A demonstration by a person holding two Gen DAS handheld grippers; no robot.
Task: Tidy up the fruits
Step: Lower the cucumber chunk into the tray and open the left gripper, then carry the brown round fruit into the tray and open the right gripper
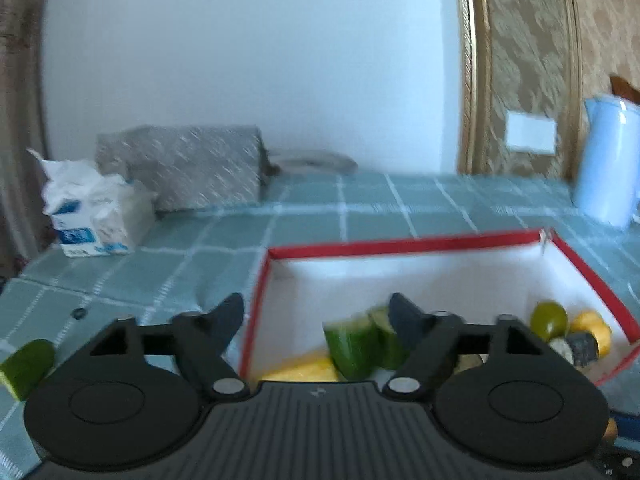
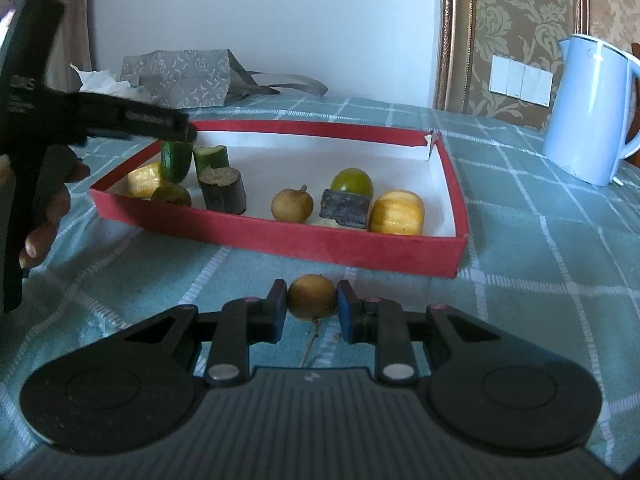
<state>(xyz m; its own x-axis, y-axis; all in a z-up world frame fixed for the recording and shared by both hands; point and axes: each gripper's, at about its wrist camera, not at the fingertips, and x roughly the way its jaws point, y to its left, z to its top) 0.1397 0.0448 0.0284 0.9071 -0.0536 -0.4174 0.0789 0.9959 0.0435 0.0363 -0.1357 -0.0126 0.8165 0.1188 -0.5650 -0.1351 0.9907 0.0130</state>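
Note:
A red box (image 2: pixel 280 236) with a white inside lies on the checked cloth. It holds yellow corn pieces (image 2: pixel 396 213), a green round fruit (image 2: pixel 352 181), dark chunks (image 2: pixel 223 190) and a brown round fruit (image 2: pixel 292 205). My left gripper (image 1: pixel 316 308) stands open over the box's left end, also visible as the left gripper (image 2: pixel 188 130) in the right wrist view. A green cucumber piece (image 1: pixel 352 344) sits below and between its fingers, untouched by the pads. My right gripper (image 2: pixel 312 300) is shut on a small brown round fruit (image 2: pixel 312 296) just in front of the box (image 1: pixel 400 246).
A pale blue jug (image 2: pixel 592 112) stands at the right behind the box. A tissue pack (image 1: pixel 96 216) and a grey patterned bag (image 1: pixel 184 168) lie at the back left. A green fruit piece (image 1: pixel 24 364) rests on the cloth left of the box. A person's hand (image 2: pixel 52 208) holds the left gripper.

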